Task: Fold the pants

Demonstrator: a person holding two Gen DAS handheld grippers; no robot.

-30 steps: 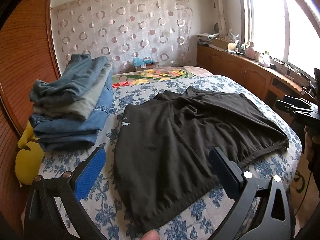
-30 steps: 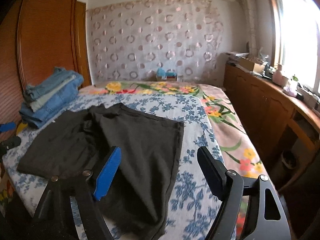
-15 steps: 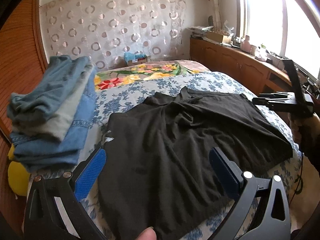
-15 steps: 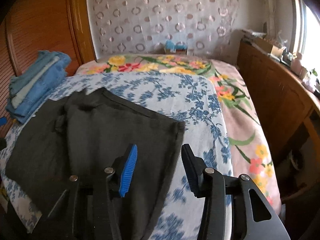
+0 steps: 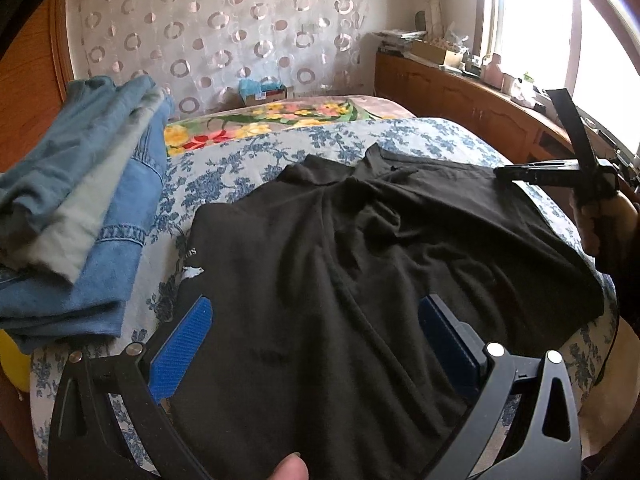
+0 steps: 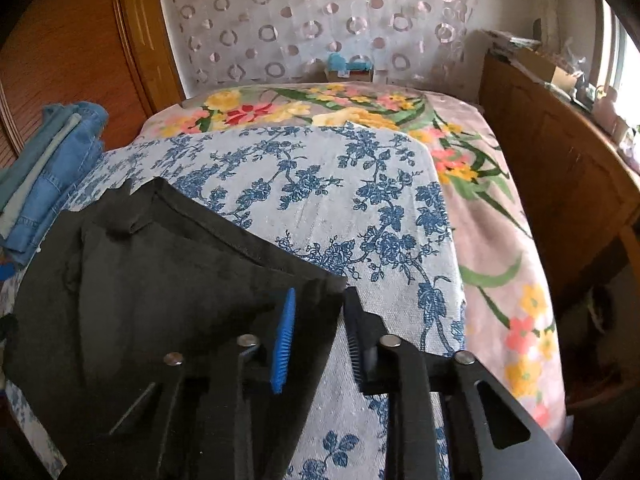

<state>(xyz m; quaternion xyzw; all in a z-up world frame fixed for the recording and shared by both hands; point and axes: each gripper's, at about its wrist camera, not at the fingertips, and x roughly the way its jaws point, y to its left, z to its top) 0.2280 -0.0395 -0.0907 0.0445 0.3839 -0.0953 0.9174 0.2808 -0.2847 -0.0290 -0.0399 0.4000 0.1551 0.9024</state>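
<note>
On the bed: black pants (image 5: 360, 280) spread flat on the blue-flowered sheet (image 6: 340, 184).
We note the right gripper (image 6: 320, 320) with jaws closing over the pants' corner, a narrow gap remaining; the left gripper (image 5: 316, 344) stands spread wide above the cloth, pinching nothing. Folded jeans (image 5: 80, 208) lie stacked just beside the pants.

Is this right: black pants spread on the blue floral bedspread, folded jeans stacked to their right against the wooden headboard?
Not quite. The stack of folded jeans lies to the left of the black pants, not the right. The left wrist view shows it plainly, and the right wrist view agrees. The rest holds: the pants lie on the blue floral bedspread, jeans by the wooden headboard.
</note>
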